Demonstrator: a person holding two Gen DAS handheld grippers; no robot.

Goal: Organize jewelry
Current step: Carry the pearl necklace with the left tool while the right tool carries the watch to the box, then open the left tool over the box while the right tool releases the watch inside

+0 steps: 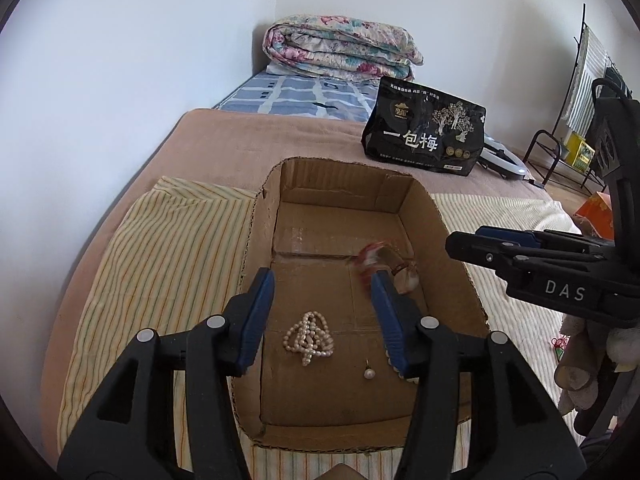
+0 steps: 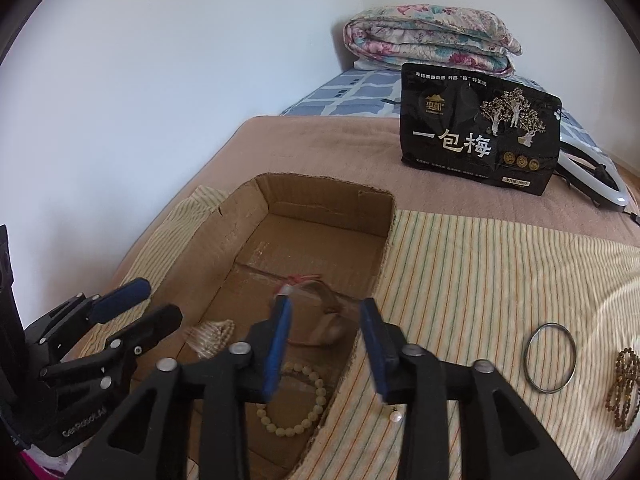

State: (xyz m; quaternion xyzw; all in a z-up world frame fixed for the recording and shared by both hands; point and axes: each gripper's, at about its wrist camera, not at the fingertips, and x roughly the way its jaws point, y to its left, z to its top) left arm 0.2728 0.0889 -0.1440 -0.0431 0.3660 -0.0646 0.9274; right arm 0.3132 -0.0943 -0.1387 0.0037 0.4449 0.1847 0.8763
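White walls are seen behind a bed [image 1: 224,148] laid with a brown blanket and a striped yellow cloth [image 1: 160,260]. On the cloth an open, shallow cardboard box [image 1: 260,216] with rough-cut corrugated edges is set. The left gripper [image 1: 322,316] is held over it, jaws spread with nothing pinched; on the box floor between them a bunched strand of small white pearls [image 1: 308,338] is seen, and a single pearl earring [image 1: 368,373] just beside. A blurred red-and-clear bracelet [image 1: 384,266] is caught mid-box. In the right wrist view, a round cream bead bracelet [image 2: 298,398] is found in the box, under the right gripper [image 2: 326,344], jaws likewise parted and empty. Further right, on the cloth, a thin metal bangle [image 2: 551,358] and dark amber beads [image 2: 624,388] are spotted. A glossy black pouch [image 2: 478,128] is stood behind.
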